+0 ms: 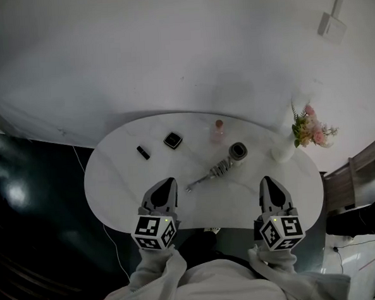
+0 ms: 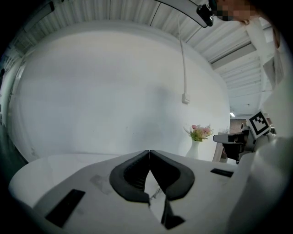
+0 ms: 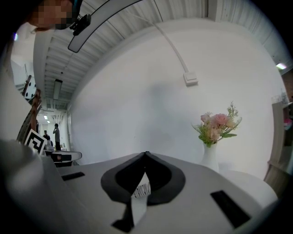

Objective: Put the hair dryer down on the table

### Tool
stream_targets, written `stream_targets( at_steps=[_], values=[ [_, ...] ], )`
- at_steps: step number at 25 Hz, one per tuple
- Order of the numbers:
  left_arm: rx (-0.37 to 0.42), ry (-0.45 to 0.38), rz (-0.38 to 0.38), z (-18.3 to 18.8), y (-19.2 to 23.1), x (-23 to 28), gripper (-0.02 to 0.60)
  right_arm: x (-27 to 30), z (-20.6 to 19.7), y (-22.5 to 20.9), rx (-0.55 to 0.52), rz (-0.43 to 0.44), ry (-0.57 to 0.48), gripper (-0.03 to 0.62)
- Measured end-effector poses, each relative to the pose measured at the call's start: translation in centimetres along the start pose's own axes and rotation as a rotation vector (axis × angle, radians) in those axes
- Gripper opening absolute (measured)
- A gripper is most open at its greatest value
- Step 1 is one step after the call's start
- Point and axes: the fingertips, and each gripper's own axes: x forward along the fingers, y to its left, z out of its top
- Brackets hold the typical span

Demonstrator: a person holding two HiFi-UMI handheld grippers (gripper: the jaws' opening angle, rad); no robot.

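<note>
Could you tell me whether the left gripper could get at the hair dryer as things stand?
Probably yes: bare tabletop lies between the left gripper and the hair dryer, nothing in the way; its shut jaws would need opening.

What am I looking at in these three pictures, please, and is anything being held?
There is no robot: a person holds a two-jaw gripper in each hand. The top-down picture comes from a camera on the person's head. It shows the left gripper and right gripper at the near edge of the white oval table. The other two pictures come from cameras riding on each gripper, looking along its jaws. Both pairs of jaws are closed and hold nothing. On the table lie a grey hair dryer, a small black stick, a small black square object, a small pinkish bottle and a white vase of pink flowers.
</note>
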Motion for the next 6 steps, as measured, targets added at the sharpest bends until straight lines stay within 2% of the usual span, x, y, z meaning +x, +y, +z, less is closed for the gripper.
stream_targets(
  at_steps=[6],
  values=[
    [0.000,0.013,-0.012,-0.13,-0.11,0.44,0.017,0.45,-0.14,0.23,-0.009,0.015,0.014,0.049]
  ],
)
